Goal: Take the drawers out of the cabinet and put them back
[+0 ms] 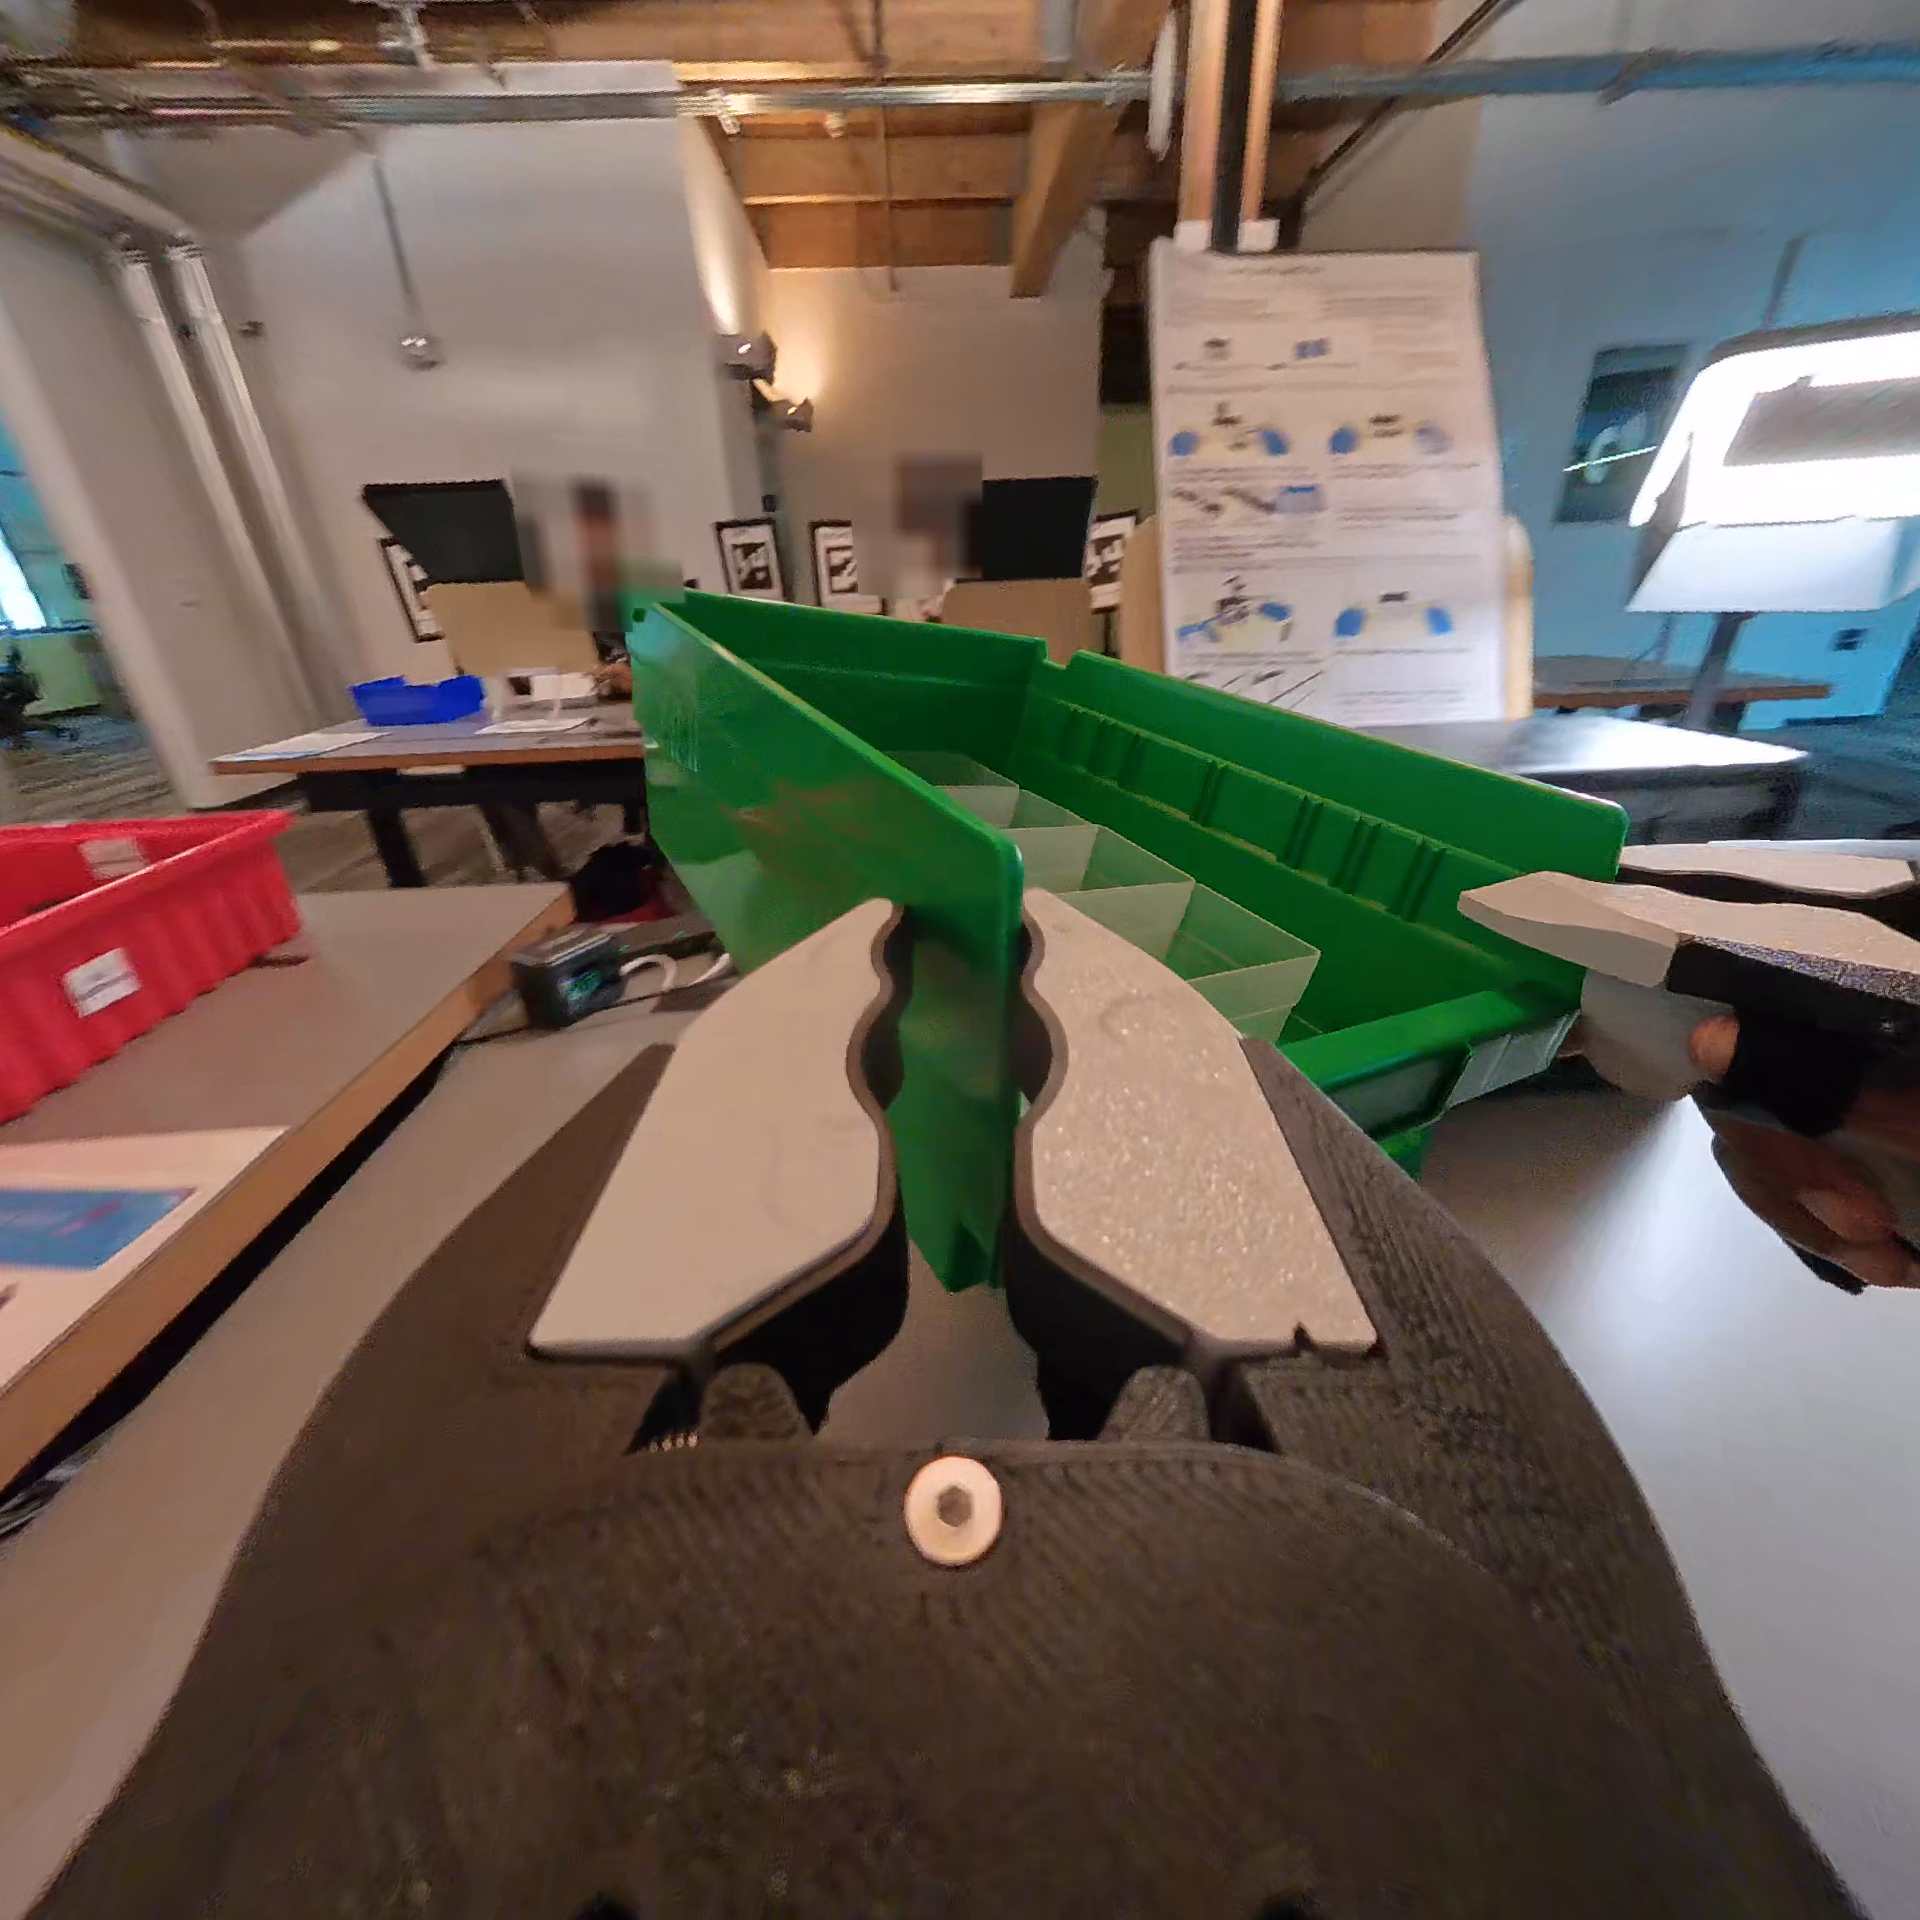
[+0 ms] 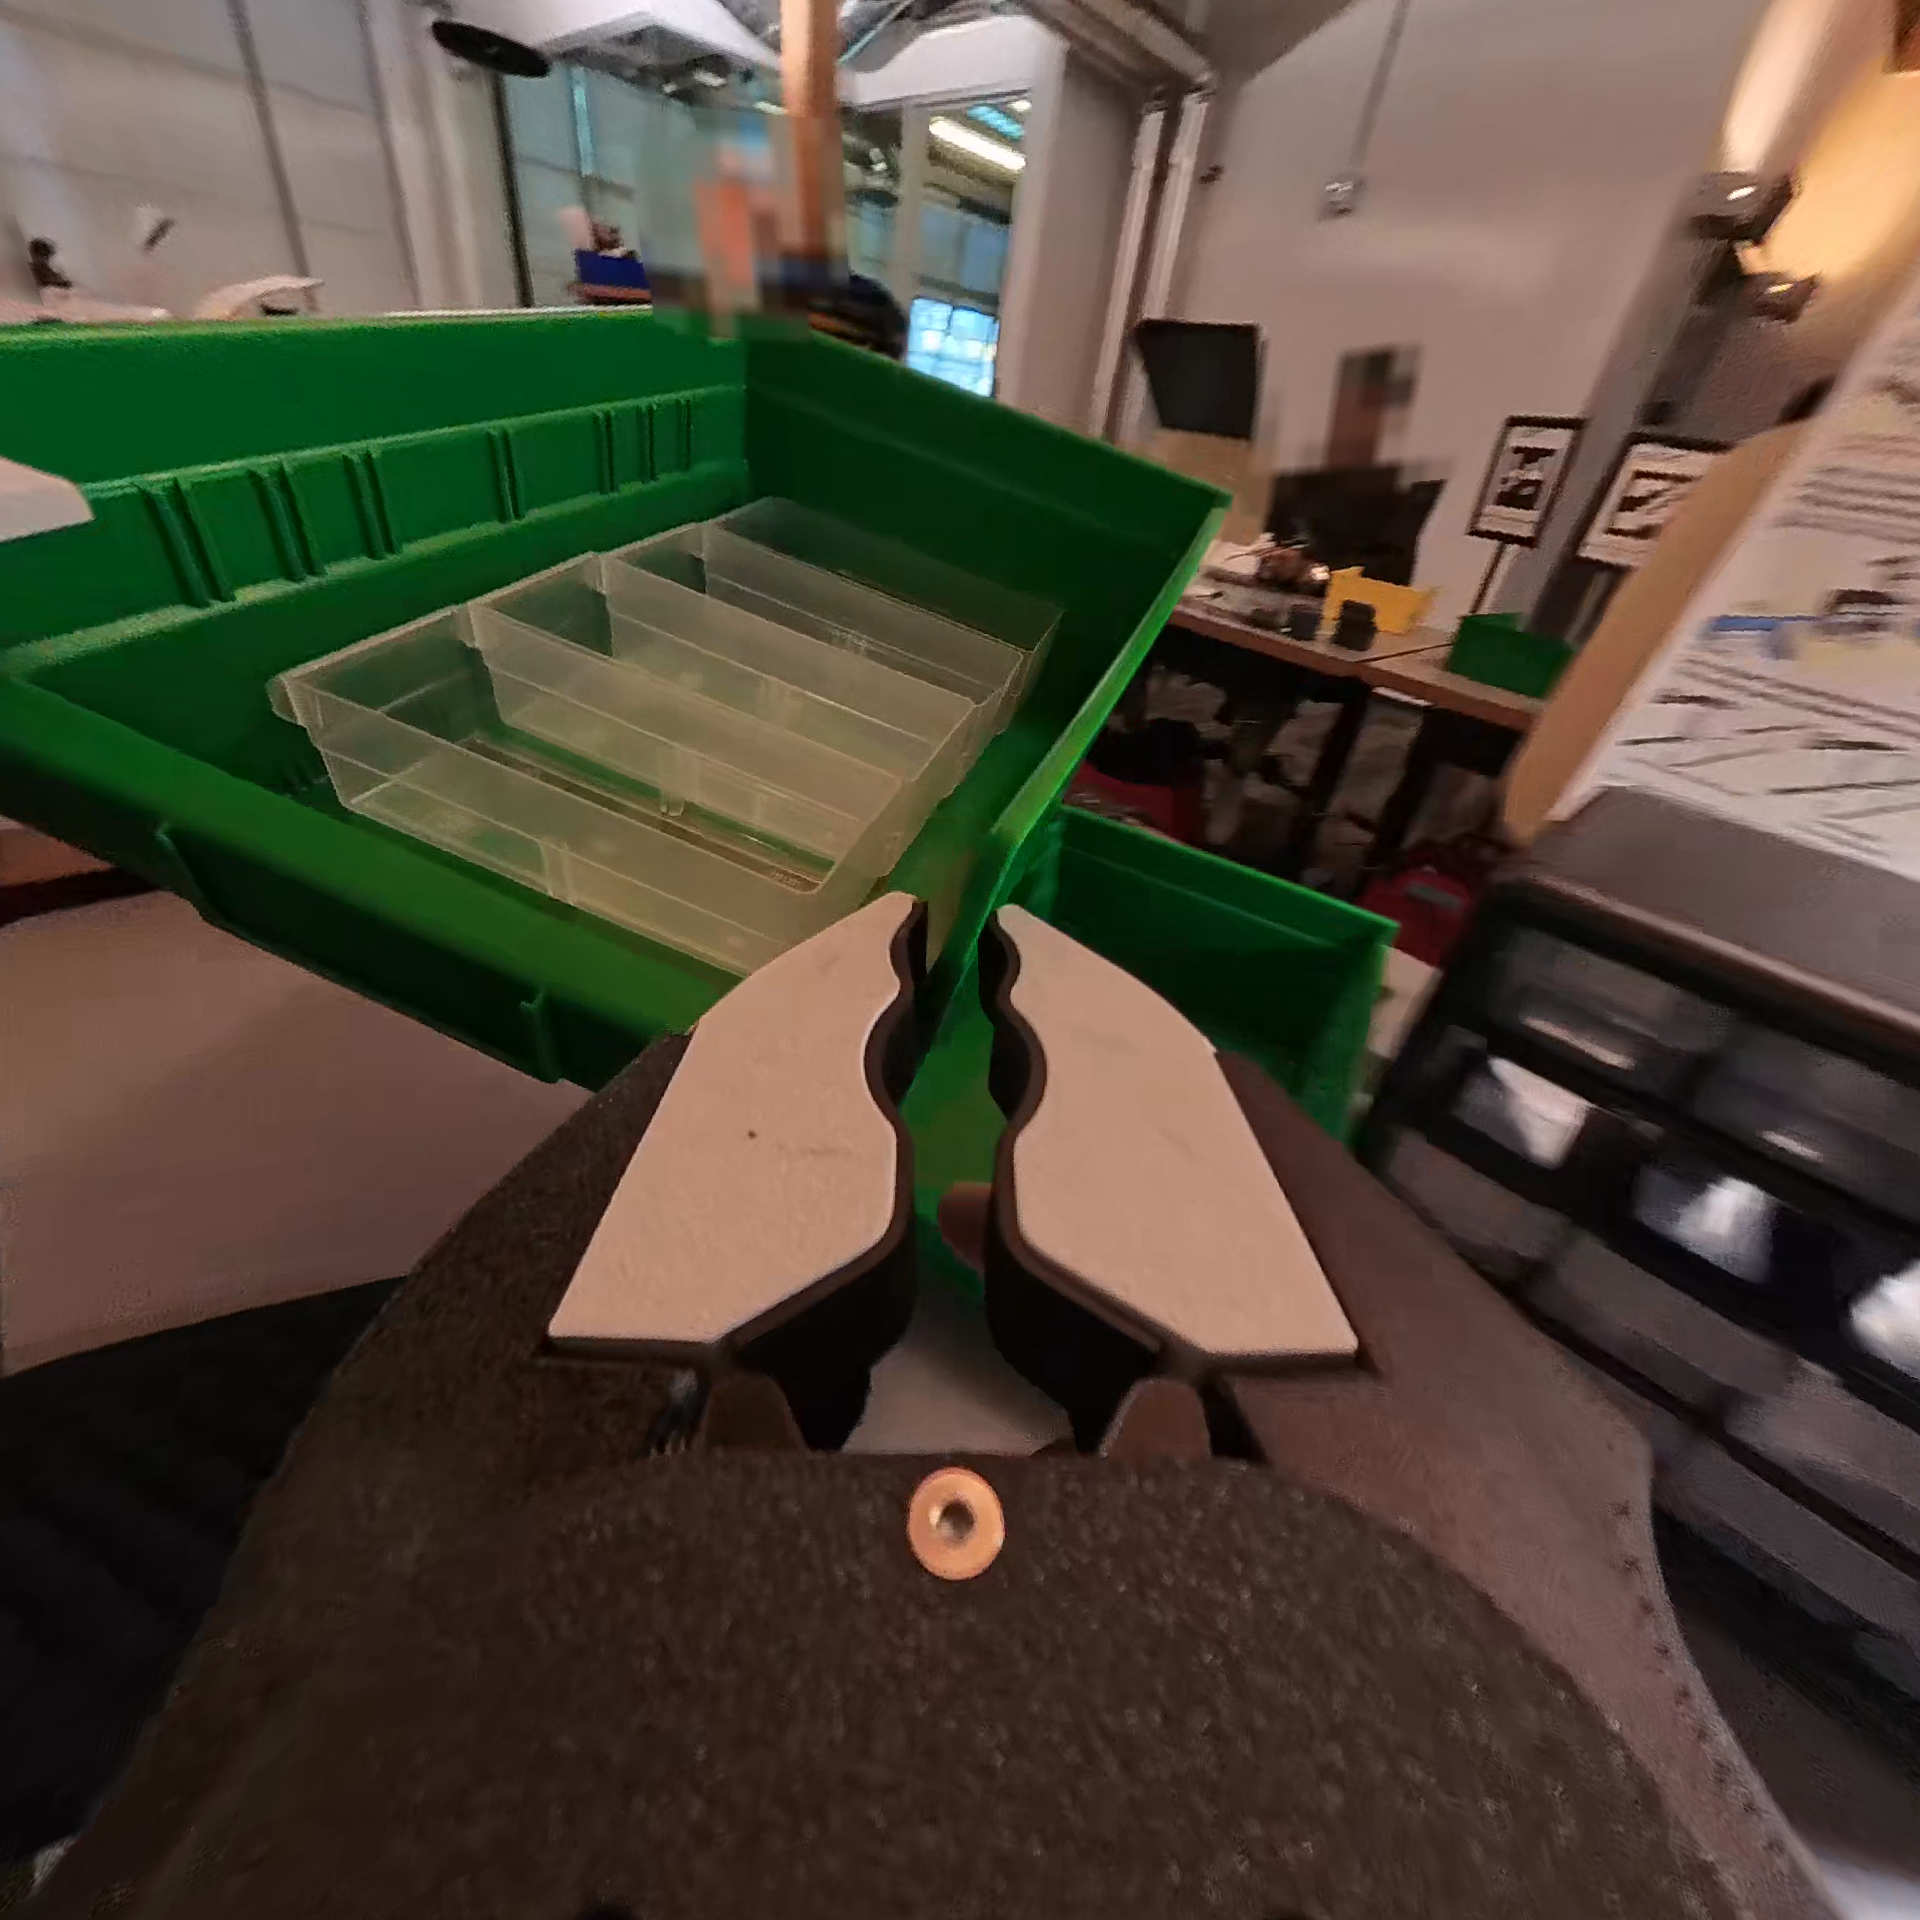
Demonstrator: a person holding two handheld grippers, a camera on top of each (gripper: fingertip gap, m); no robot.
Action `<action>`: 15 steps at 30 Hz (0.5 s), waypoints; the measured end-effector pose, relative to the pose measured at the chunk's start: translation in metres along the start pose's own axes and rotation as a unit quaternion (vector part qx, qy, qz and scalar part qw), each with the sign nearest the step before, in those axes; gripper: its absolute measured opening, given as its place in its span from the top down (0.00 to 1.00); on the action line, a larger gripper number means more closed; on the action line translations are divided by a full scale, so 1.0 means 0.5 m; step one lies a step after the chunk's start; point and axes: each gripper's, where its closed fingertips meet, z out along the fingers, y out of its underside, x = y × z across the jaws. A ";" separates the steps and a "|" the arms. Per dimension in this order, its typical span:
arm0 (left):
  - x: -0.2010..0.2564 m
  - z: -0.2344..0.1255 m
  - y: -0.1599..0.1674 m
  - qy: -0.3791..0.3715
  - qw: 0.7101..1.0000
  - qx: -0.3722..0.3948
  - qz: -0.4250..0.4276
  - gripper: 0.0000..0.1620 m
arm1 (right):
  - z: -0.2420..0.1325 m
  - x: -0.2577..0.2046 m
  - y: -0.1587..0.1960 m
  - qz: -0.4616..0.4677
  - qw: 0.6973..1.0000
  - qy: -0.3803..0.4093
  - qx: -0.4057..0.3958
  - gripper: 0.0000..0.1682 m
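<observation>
Left wrist view: the green bin is tilted above the grey table, its near side wall pinched by the left gripper. The right gripper reaches its opposite wall. A red bin sits on the adjoining table. Right wrist view: the right gripper pinches the bin wall. Four clear drawers lie in a row inside. A second green bin and the dark cabinet stand to the right.
</observation>
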 end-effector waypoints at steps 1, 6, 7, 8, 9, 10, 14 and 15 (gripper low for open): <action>-0.027 -0.009 0.016 -0.009 1.000 -0.006 0.002 0.90 | 0.024 -0.025 0.014 0.000 1.000 -0.014 -0.005 0.94; -0.138 -0.039 0.099 -0.038 0.999 -0.029 0.007 0.91 | 0.114 -0.127 0.102 0.020 0.996 -0.069 -0.046 0.93; -0.157 -0.042 0.114 -0.041 0.999 -0.029 0.004 0.91 | 0.122 -0.141 0.099 0.016 0.997 -0.074 -0.020 0.92; -0.172 -0.042 0.128 -0.041 0.999 -0.027 0.000 0.91 | 0.132 -0.153 0.110 0.002 0.997 -0.075 -0.028 0.92; -0.187 -0.040 0.146 -0.045 0.998 -0.033 -0.006 0.92 | 0.142 -0.162 0.124 -0.006 0.996 -0.073 -0.043 0.92; -0.202 -0.039 0.166 -0.053 0.998 -0.046 -0.009 0.92 | 0.150 -0.171 0.134 -0.008 0.996 -0.076 -0.046 0.92; -0.237 -0.032 0.230 -0.063 0.996 -0.062 -0.025 0.93 | 0.174 -0.196 0.190 -0.031 0.991 -0.104 -0.078 0.90; -0.243 -0.028 0.247 -0.065 0.996 -0.061 -0.031 0.93 | 0.178 -0.198 0.201 -0.041 0.990 -0.107 -0.077 0.90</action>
